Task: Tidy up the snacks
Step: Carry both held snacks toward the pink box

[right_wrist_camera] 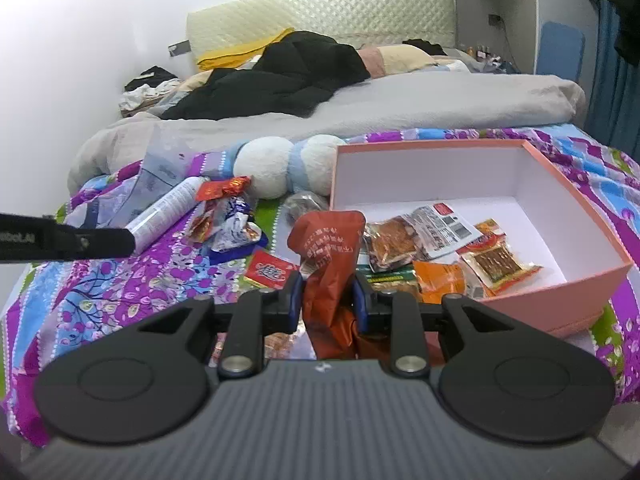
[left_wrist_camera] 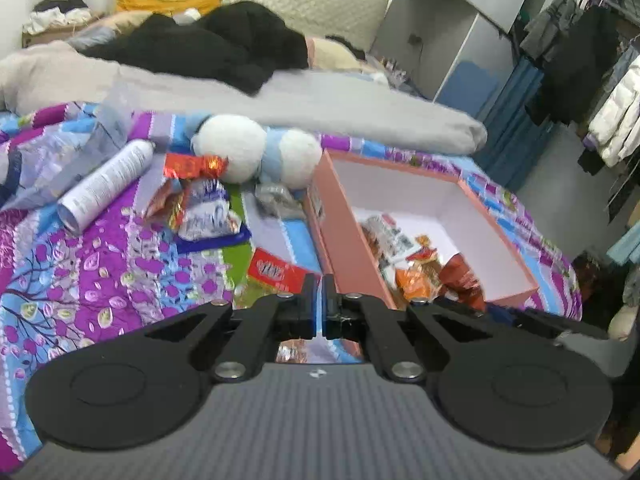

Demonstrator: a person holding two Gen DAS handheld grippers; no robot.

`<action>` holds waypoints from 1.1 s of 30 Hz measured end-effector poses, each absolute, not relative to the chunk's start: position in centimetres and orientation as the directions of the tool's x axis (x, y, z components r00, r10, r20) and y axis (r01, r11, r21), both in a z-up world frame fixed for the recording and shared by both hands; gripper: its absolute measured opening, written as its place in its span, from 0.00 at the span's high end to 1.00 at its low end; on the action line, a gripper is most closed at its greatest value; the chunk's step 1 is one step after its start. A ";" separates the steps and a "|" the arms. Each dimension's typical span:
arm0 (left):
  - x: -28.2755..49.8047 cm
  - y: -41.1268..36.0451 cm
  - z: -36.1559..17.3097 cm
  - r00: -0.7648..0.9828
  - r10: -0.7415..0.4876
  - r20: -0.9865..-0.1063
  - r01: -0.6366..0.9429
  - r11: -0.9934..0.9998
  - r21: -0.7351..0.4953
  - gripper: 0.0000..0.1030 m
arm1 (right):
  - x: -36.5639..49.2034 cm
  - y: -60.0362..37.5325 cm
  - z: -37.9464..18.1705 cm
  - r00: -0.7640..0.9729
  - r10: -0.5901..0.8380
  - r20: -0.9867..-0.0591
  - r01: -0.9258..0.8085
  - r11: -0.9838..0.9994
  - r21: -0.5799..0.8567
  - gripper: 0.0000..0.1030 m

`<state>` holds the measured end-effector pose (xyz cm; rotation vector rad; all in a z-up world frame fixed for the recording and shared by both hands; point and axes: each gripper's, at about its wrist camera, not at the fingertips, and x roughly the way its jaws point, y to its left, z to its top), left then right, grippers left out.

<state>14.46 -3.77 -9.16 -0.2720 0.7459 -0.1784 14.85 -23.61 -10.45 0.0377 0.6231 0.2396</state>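
Observation:
A pink box with a white inside lies on the patterned bedspread and holds several snack packets. My right gripper is shut on a brown-red snack pouch, held upright just left of the box's near corner. My left gripper is shut and empty, hovering near the box's left wall. Loose snacks lie left of the box: a red flat packet, a blue-white bag and red-orange wrappers.
A white spray can and a clear plastic bag lie at the left. A blue-white plush toy sits behind the snacks. A grey duvet and black coat cover the bed beyond.

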 end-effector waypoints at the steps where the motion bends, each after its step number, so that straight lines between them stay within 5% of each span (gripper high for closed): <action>1: 14.7 -3.7 -9.9 0.707 -0.262 -0.656 0.065 0.949 -0.308 0.97 | 14.8 -23.8 -10.6 0.784 0.230 -0.577 -0.207 0.973 0.107 0.71; 7: 17.1 -3.5 -15.6 0.605 -0.256 -0.754 0.059 0.959 -0.278 0.95 | 15.2 -25.1 -11.7 0.770 0.218 -0.599 -0.180 0.976 0.124 0.71; 9: 17.9 -3.3 -17.5 0.571 -0.261 -0.778 0.056 0.958 -0.281 0.82 | 15.5 -25.7 -11.8 0.769 0.214 -0.602 -0.169 0.977 0.131 0.71; 11: 18.8 -3.2 -19.3 0.541 -0.261 -0.800 0.056 0.960 -0.275 0.39 | 15.7 -26.3 -12.0 0.768 0.207 -0.606 -0.154 0.978 0.140 0.71; 13: 19.5 -3.2 -20.8 0.536 -0.257 -0.804 0.067 0.962 -0.263 0.23 | 15.9 -26.7 -12.1 0.767 0.198 -0.610 -0.143 0.980 0.139 0.71; 17: 21.6 -3.9 -23.0 0.499 -0.243 -0.832 0.094 0.969 -0.227 0.14 | 16.2 -27.3 -12.4 0.763 0.182 -0.620 -0.122 0.983 0.137 0.71; 33: 25.8 -8.3 -28.7 0.426 -0.117 -0.897 0.186 0.982 -0.040 0.03 | 17.3 -27.1 -13.5 0.738 0.199 -0.644 -0.139 0.980 0.144 0.71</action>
